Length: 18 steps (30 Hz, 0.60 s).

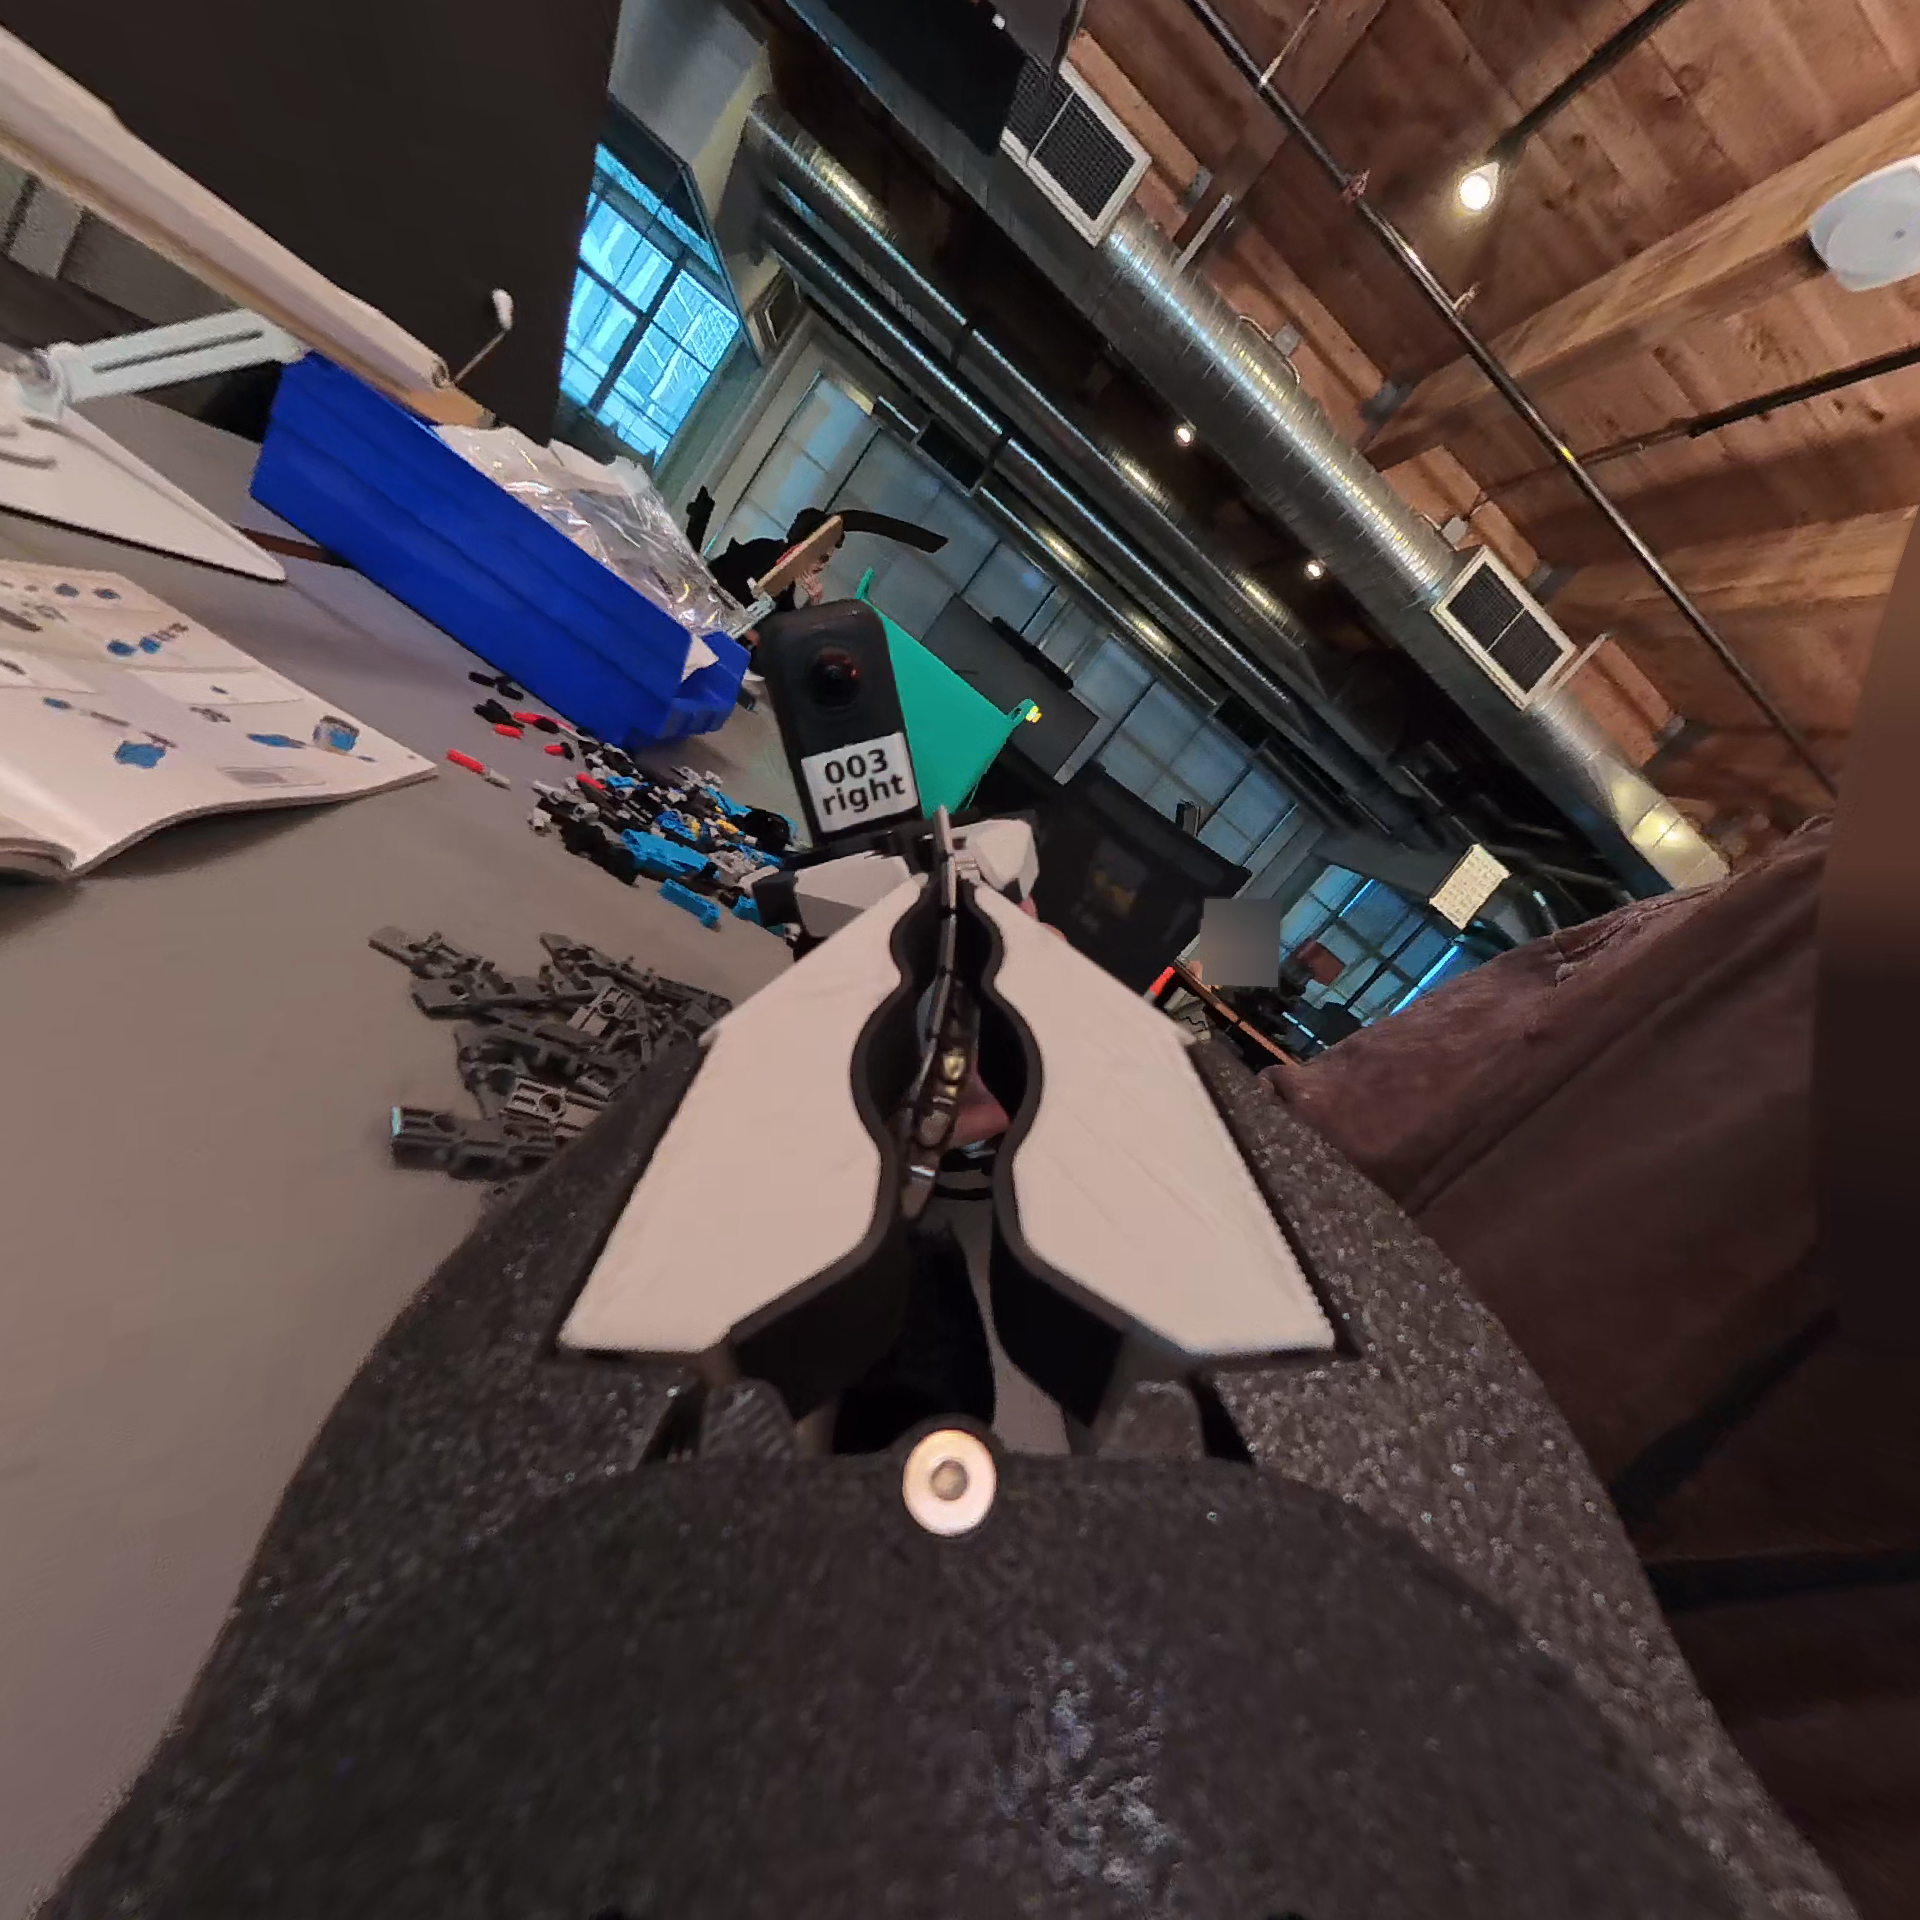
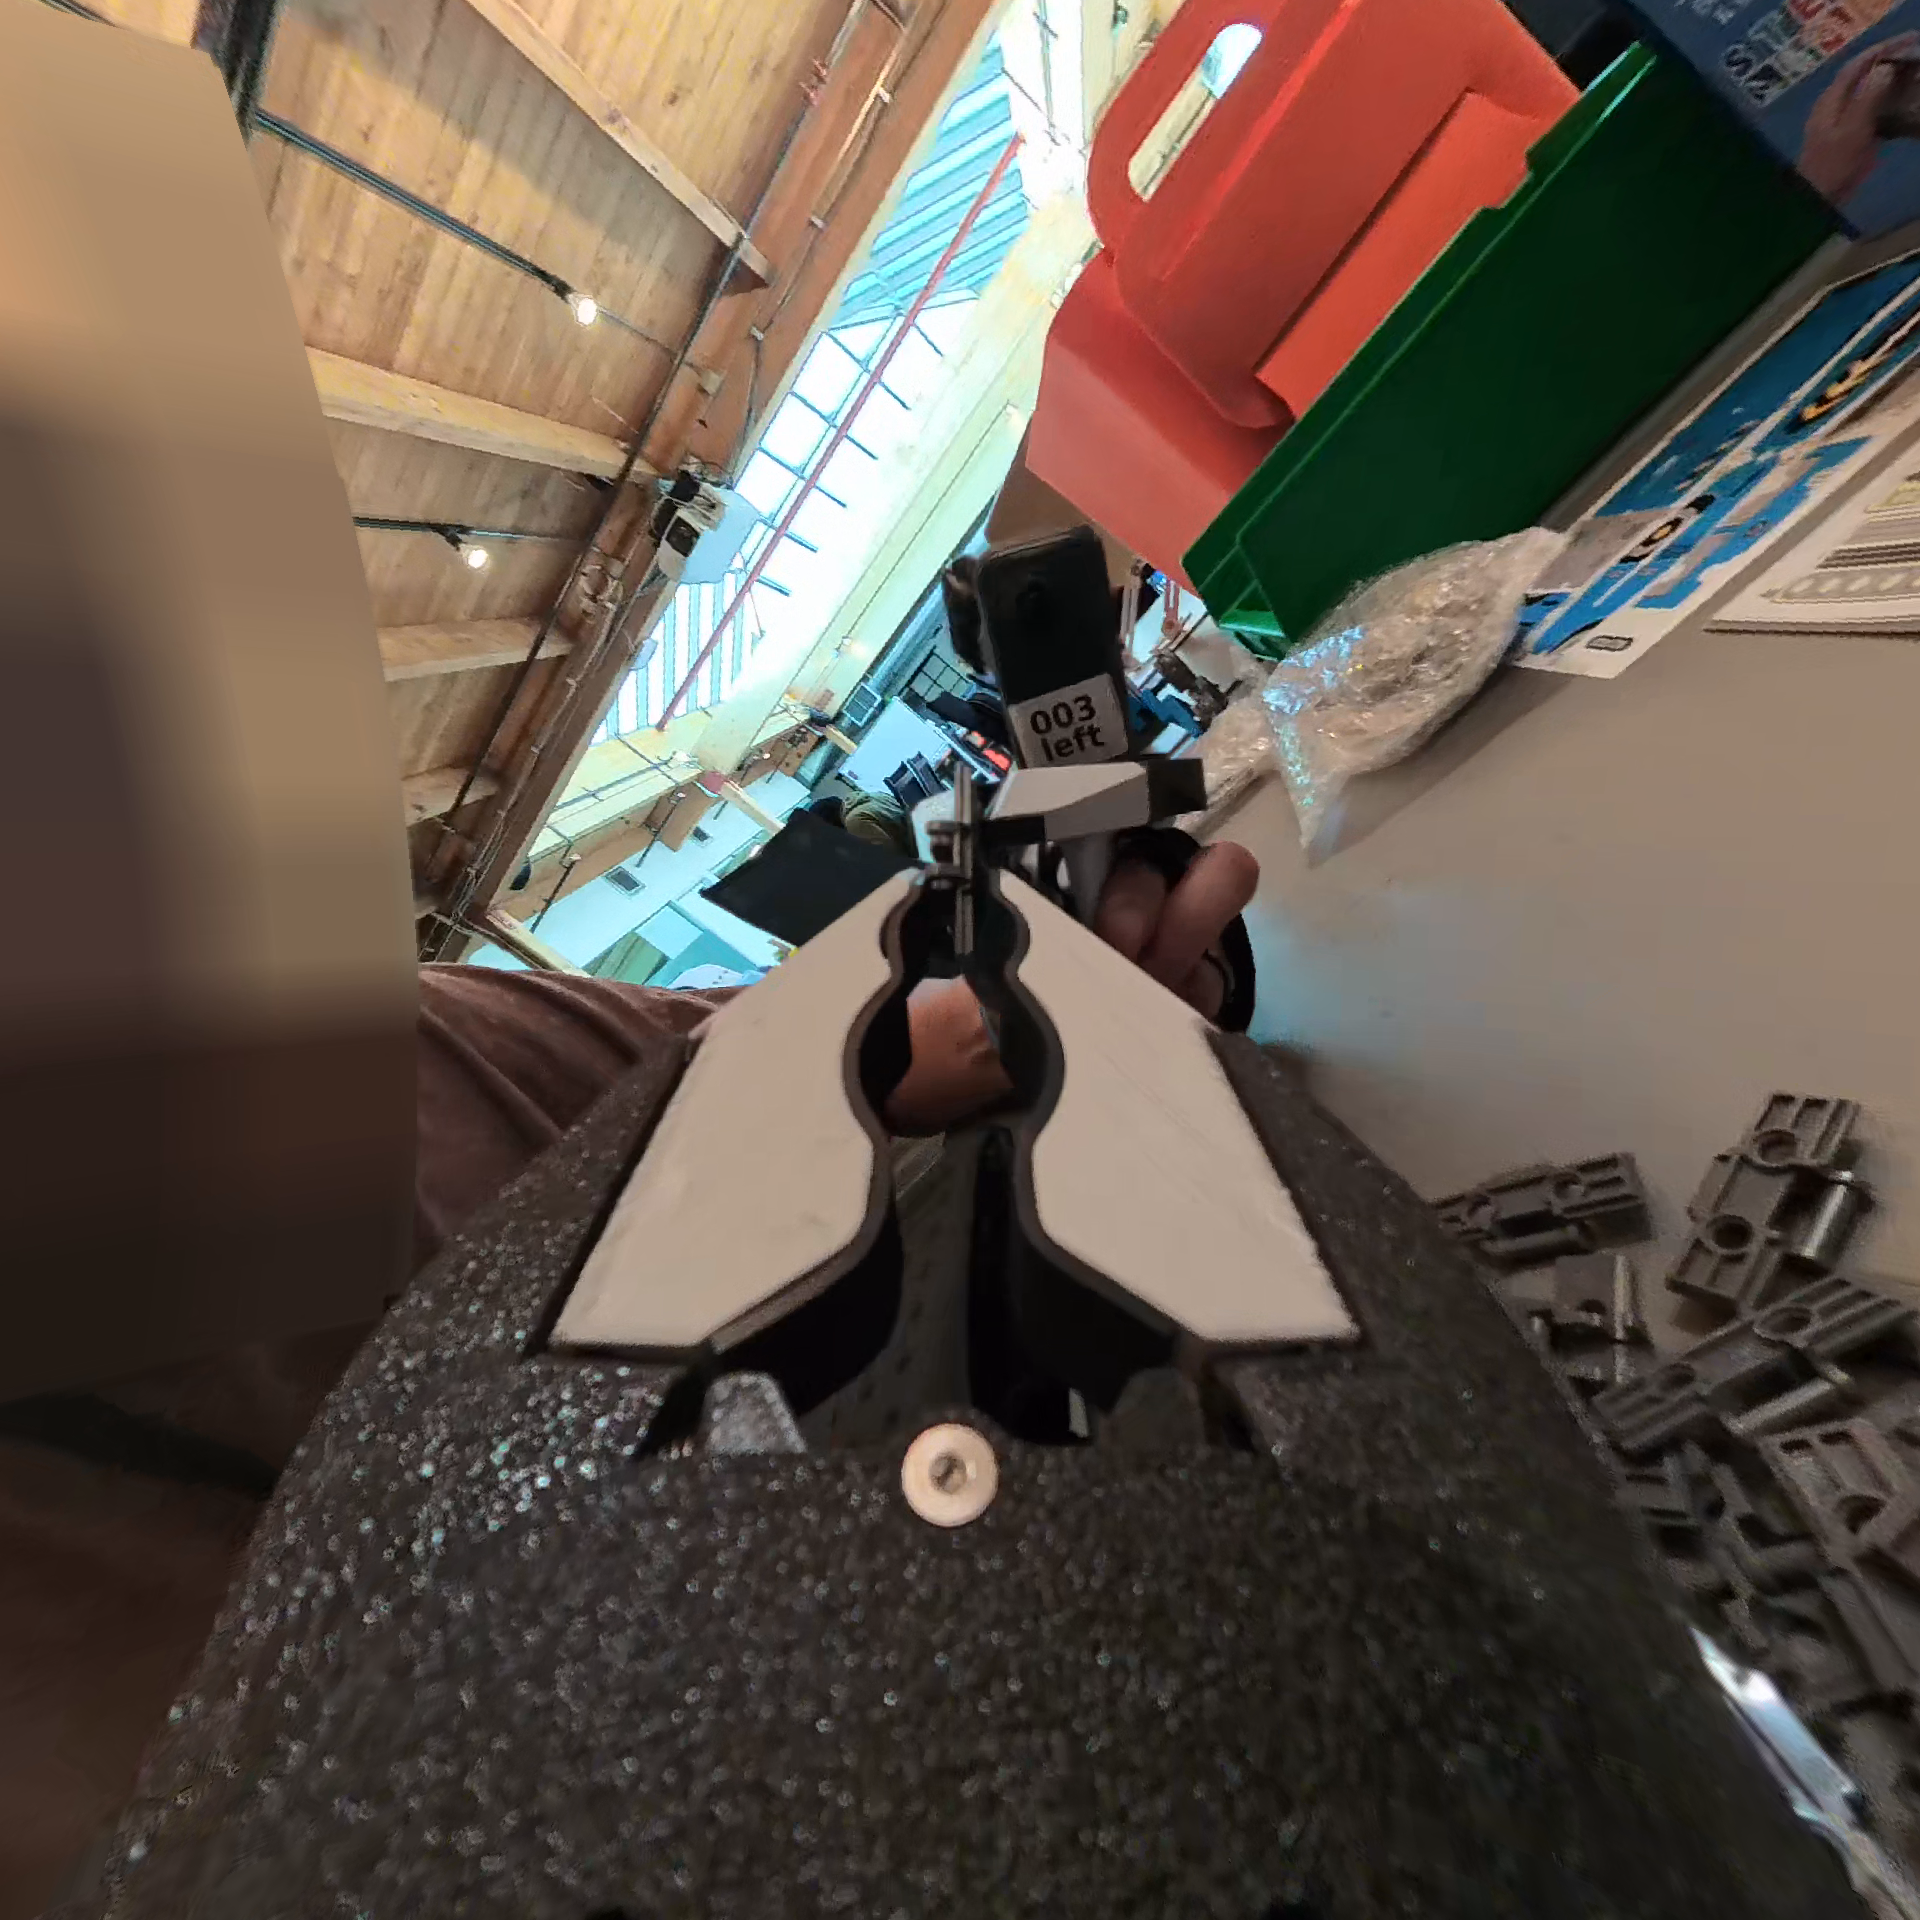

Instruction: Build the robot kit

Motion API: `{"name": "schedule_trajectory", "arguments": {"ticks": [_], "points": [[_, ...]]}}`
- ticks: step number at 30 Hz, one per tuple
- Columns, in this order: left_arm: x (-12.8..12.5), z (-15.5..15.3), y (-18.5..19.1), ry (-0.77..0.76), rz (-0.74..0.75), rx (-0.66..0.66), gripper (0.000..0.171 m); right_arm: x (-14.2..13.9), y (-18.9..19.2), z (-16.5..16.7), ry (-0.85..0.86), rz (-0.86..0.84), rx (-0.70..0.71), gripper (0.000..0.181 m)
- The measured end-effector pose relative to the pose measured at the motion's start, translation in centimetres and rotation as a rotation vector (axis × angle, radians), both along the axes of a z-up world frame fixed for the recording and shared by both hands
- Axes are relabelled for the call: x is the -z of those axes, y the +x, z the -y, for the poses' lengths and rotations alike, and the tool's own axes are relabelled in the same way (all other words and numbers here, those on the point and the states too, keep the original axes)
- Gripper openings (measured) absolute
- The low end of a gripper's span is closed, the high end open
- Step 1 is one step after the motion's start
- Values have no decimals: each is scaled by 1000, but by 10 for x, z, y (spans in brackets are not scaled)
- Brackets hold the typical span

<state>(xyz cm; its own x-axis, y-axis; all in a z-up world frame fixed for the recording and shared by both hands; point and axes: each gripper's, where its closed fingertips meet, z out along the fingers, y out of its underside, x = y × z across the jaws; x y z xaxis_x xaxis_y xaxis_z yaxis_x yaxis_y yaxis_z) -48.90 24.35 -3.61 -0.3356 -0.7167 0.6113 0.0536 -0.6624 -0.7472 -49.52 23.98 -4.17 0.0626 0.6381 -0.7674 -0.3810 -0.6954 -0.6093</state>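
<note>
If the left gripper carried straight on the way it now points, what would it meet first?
Most likely the right gripper, which faces it tip to tip. Both are shut on the same thin dark part, so they almost meet already, though the depth between them is hard to judge.

Matt grey plastic bricks [image 1: 540,1049] lie on a smooth table [image 1: 208,1039] beside a glossy blue bin [image 1: 468,561].

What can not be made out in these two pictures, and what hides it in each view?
- Thin dark part in the left gripper, left wrist view: the white fingers cover most of it.
- Its far end, right wrist view: too small and blurred.
- Blue plastic bin, left wrist view: its wall and a crinkled clear bag hide what lies beneath.
- Grey plastic pieces, right wrist view: cut off by the right edge.
</note>
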Motion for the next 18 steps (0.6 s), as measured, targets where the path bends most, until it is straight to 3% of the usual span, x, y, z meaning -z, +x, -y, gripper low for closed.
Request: {"name": "schedule_trajectory", "arguments": {"ticks": [7, 11, 18], "points": [[9, -14, 1, -106, -37, 4, 1, -1, 14, -11, 49, 60, 120, 13], [9, -13, 0, -112, -34, 15, 1, 6, 13, -12, 47, 113, 121, 13], [8, -11, 1, -134, -32, 43, 3, 6, 14, -10, -16, 38, 80, 7]]}}
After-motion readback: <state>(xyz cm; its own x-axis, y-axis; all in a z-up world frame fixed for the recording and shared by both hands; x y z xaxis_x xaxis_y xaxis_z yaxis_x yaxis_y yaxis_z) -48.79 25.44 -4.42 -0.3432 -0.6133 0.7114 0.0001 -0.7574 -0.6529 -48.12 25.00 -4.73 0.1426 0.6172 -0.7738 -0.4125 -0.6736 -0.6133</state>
